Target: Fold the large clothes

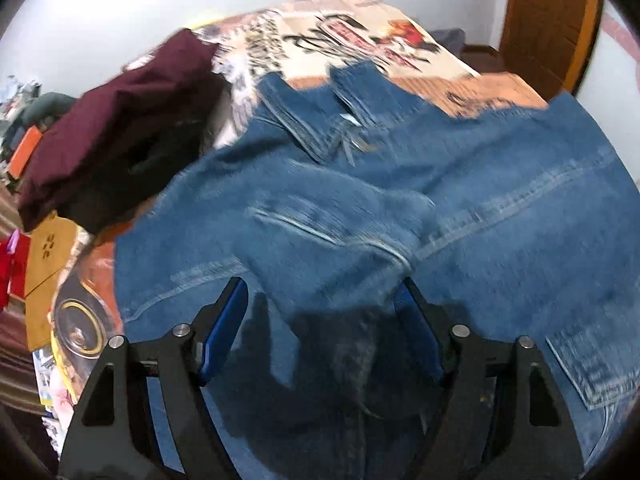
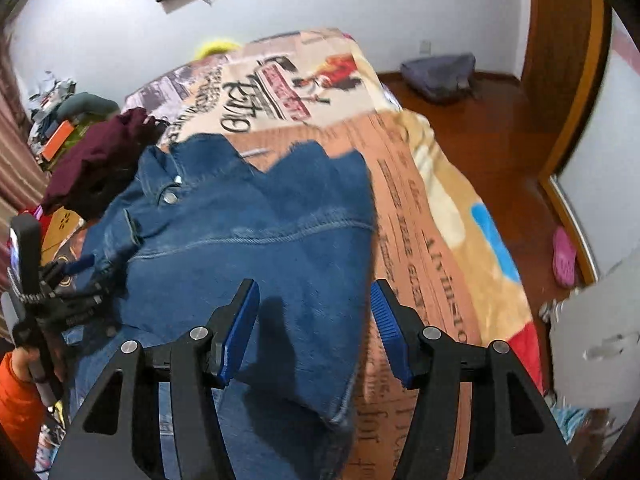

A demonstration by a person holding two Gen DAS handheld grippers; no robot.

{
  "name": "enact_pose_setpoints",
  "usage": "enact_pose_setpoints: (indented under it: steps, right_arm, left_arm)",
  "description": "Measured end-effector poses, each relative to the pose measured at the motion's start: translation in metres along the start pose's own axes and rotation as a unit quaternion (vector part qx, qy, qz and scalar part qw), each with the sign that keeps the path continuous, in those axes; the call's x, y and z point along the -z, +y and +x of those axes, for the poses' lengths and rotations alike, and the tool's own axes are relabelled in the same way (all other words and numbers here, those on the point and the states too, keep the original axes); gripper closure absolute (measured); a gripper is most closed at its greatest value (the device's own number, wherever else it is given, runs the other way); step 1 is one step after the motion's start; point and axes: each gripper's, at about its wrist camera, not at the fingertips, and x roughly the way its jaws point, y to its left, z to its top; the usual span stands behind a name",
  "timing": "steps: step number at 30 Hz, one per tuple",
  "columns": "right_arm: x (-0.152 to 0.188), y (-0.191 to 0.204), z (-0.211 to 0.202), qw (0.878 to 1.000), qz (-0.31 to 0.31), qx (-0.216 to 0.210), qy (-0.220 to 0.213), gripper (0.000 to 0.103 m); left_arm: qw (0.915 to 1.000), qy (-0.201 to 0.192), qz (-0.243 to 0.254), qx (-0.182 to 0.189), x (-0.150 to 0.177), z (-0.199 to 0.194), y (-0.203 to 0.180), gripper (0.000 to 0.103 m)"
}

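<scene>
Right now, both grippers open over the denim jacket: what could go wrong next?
1. Left gripper hovers over a folded sleeve; closing may pinch several layers.
2. Denim jacket reaches the maroon garment; dragging could snag it.
3. Right gripper straddles the jacket's edge and might grab the blanket.

At nine o'clock a heaped maroon garment [image 2: 100, 156] crowds my denim jacket [image 2: 248, 248], while bare printed blanket [image 2: 432, 240] at three o'clock leaves my gripper free passage.
</scene>
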Motion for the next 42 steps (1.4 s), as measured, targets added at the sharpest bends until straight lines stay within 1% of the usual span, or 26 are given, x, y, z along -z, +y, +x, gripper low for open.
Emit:
enact_pose_setpoints:
  steps: [2,4,5,7,9,10,12,13,15,16,17,18,19,20,21,22,23,25,26,28,31,33,35,38,42]
  right_arm:
    - [0.002,-0.006,-0.001,1.000,0.005,0.000,-0.003,0.049]
    - [0.002,-0.008,-0.004,1.000,0.007,0.003,-0.010,0.049]
    - [0.001,-0.009,-0.005,1.000,0.007,0.004,-0.013,0.049]
    - [0.002,-0.010,-0.004,1.000,0.008,0.005,-0.015,0.049]
    - [0.002,-0.013,-0.001,1.000,0.014,0.001,-0.014,0.049]
    - [0.003,-0.014,0.001,1.000,0.016,-0.002,-0.012,0.049]
    - [0.004,-0.013,0.006,1.000,0.023,-0.006,-0.006,0.049]
    - [0.005,-0.013,0.008,1.000,0.025,-0.008,-0.003,0.049]
    - [0.007,-0.011,0.011,1.000,0.027,-0.010,0.002,0.049]
    - [0.008,-0.010,0.012,1.000,0.026,-0.010,0.003,0.049]
    - [0.009,-0.008,0.013,1.000,0.023,-0.009,0.003,0.049]
    - [0.009,-0.007,0.013,1.000,0.021,-0.006,0.004,0.049]
    - [0.009,-0.006,0.013,1.000,0.019,-0.004,0.005,0.049]
    - [0.009,-0.006,0.012,1.000,0.018,-0.003,0.005,0.049]
    - [0.008,-0.006,0.012,1.000,0.019,-0.003,0.005,0.049]
    - [0.008,-0.007,0.011,1.000,0.019,-0.002,0.005,0.049]
    - [0.007,-0.007,0.009,1.000,0.020,-0.001,0.003,0.049]
    - [0.003,-0.009,0.004,1.000,0.019,0.005,-0.002,0.049]
    - [0.001,-0.008,0.003,1.000,0.018,0.007,-0.005,0.049]
    - [-0.003,-0.008,-0.005,1.000,0.015,0.012,-0.015,0.049]
    - [-0.008,-0.006,-0.012,0.999,0.013,0.016,-0.027,0.049]
    - [-0.010,-0.003,-0.014,0.999,0.010,0.015,-0.030,0.048]
    - [-0.009,0.001,-0.011,0.999,0.006,0.015,-0.028,0.046]
    - [-0.006,0.009,0.000,1.000,-0.003,0.012,-0.014,0.044]
    - [0.002,0.021,0.021,0.999,-0.024,0.012,0.018,0.044]
  left_arm:
    - [0.9989,0.004,-0.041,0.023,-0.001,-0.001,0.019,0.033]
    - [0.9956,0.008,-0.085,0.041,0.003,-0.003,0.041,0.035]
    - [0.9940,0.009,-0.098,0.047,0.005,-0.004,0.048,0.035]
    - [0.9868,0.014,-0.144,0.072,0.015,-0.007,0.072,0.035]
    - [0.9773,0.027,-0.179,0.110,0.026,-0.006,0.089,0.037]
    - [0.9704,0.034,-0.199,0.132,0.033,-0.004,0.096,0.038]
    - [0.9520,0.047,-0.244,0.179,0.048,0.003,0.111,0.039]
    - [0.9454,0.045,-0.258,0.193,0.054,0.004,0.116,0.039]
    - [0.9361,0.034,-0.277,0.214,0.059,0.001,0.121,0.039]
    - [0.9328,0.031,-0.283,0.221,0.060,0.000,0.122,0.041]
    - [0.9311,0.025,-0.286,0.225,0.060,-0.002,0.122,0.051]
    - [0.9330,0.022,-0.283,0.221,0.059,-0.005,0.122,0.057]
    - [0.9382,0.020,-0.275,0.209,0.056,-0.008,0.121,0.071]
    - [0.9451,0.017,-0.261,0.196,0.052,-0.011,0.119,0.079]
    - [0.9511,0.010,-0.247,0.185,0.047,-0.016,0.116,0.079]
    - [0.9564,0.001,-0.233,0.176,0.042,-0.021,0.114,0.084]
    - [0.9618,-0.010,-0.218,0.165,0.034,-0.027,0.111,0.085]
    - [0.9686,-0.034,-0.196,0.149,0.023,-0.043,0.108,0.087]
    - [0.9715,-0.054,-0.183,0.141,0.013,-0.057,0.107,0.089]
    - [0.9735,-0.084,-0.167,0.132,-0.002,-0.079,0.107,0.090]
    - [0.9734,-0.135,-0.151,0.107,-0.018,-0.115,0.112,0.091]
    - [0.9707,-0.162,-0.150,0.096,-0.024,-0.135,0.121,0.092]
    - [0.9683,-0.174,-0.154,0.091,-0.025,-0.144,0.131,0.092]
    - [0.9696,-0.168,-0.162,0.072,-0.018,-0.137,0.142,0.092]
    - [0.9752,-0.120,-0.180,0.048,0.009,-0.101,0.157,0.092]
